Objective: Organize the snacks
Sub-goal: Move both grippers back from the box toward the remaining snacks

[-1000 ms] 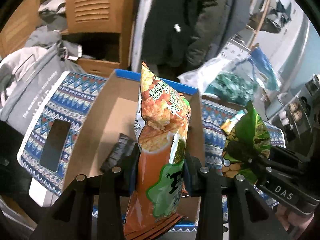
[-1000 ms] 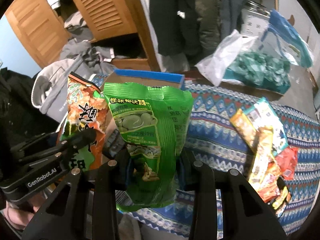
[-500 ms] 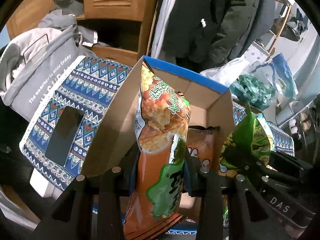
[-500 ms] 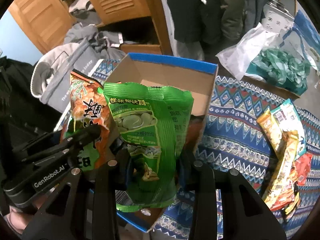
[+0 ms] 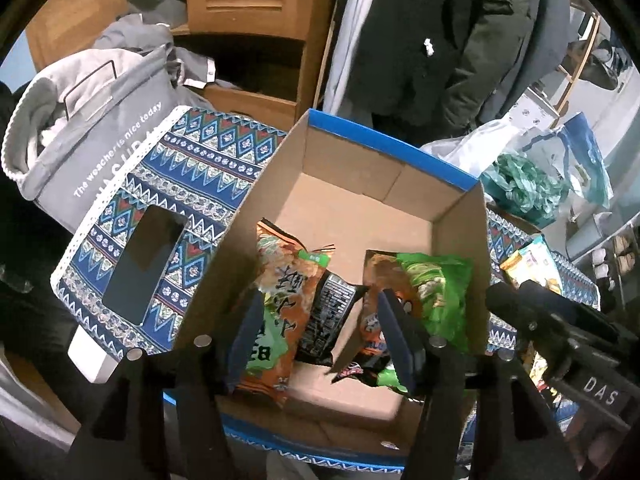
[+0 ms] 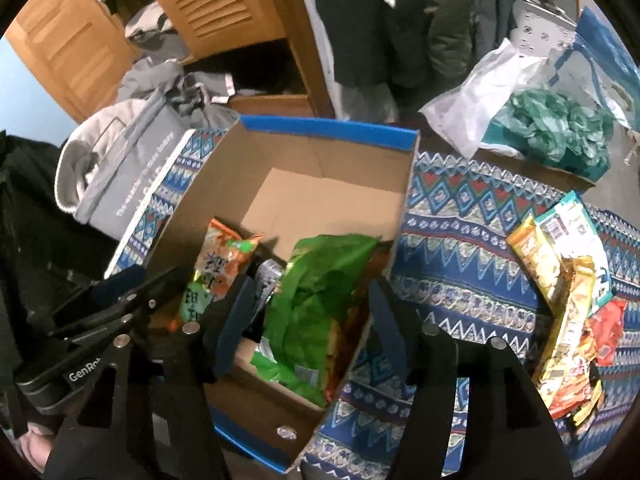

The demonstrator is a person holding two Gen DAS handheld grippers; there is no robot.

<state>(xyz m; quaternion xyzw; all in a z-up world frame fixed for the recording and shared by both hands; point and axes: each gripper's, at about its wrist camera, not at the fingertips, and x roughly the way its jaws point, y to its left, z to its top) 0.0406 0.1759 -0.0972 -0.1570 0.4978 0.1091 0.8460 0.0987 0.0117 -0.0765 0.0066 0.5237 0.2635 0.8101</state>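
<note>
Snack bags (image 5: pixel 280 304) in box (image 5: pixel 384 148), far half bare

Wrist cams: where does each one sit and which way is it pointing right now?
Left wrist: on the left gripper, angled down into the cardboard box; own open fingers frame the orange snack bag; right gripper at the right edge.
Right wrist: on the right gripper, over the box's right wall; open fingers straddle the green snack bag; left gripper at left.
Shared: box, both bags, patterned tablecloth.
</note>
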